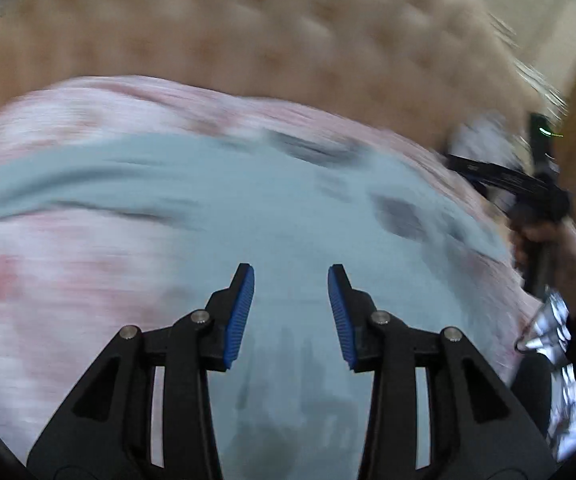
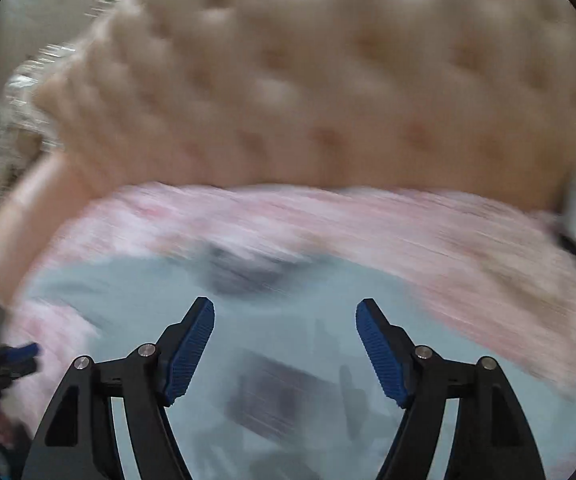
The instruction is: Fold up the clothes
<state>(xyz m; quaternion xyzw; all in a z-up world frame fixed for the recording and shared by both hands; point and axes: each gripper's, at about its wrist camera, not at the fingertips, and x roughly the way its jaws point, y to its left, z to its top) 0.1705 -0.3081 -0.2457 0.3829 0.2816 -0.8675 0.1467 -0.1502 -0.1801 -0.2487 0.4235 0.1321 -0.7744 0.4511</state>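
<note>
I have both tongs spread and empty, the left gripper (image 1: 291,280) narrower than the right gripper (image 2: 285,312). The pale blue garment (image 1: 215,184) lies on the pink bedspread (image 1: 39,280) directly beneath both, its long axis seemingly crosswise, below the tufted headboard (image 2: 328,80); neither looks nearer.

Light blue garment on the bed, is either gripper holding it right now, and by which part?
Neither. The left gripper and right gripper both stand open above the light blue garment, nothing between their pads.
</note>
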